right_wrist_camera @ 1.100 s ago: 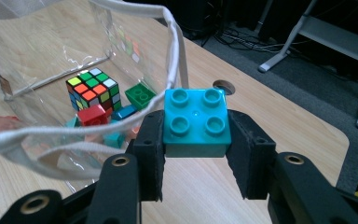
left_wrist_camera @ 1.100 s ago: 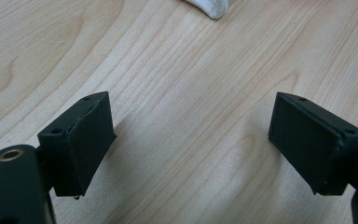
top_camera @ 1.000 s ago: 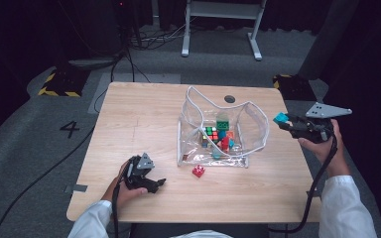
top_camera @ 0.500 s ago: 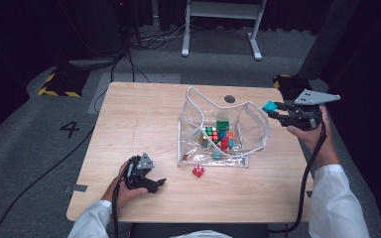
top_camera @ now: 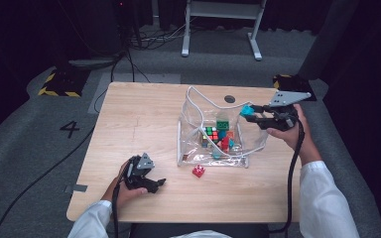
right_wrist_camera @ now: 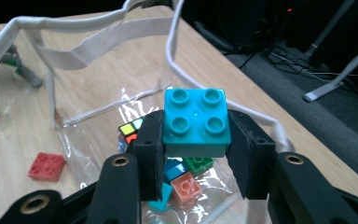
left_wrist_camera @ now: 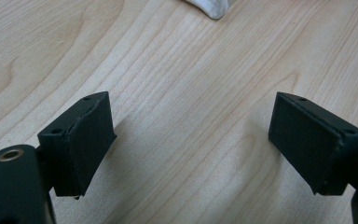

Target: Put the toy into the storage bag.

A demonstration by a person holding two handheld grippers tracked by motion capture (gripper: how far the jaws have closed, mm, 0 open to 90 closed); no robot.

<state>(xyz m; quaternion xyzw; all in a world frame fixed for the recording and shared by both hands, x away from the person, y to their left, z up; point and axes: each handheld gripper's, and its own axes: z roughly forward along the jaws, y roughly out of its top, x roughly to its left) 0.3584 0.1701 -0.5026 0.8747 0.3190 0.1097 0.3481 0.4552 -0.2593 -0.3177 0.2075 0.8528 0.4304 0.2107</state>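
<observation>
Fingers of the left gripper [left_wrist_camera: 191, 140] stand spread wide over bare table [top_camera: 144, 124] with nothing between them, seemingly idle while the other hand works. Farther off, the right gripper [right_wrist_camera: 196, 140] is clamped on a teal brick [right_wrist_camera: 196, 122], pads pressing its two side walls so its four studs face up, carried above the mouth of the clear bag [top_camera: 193, 124], likely for dropping in. Below the fingers lie more bricks and a puzzle cube [right_wrist_camera: 129, 130]; a red brick [right_wrist_camera: 46, 166] waits outside, left of them.
</observation>
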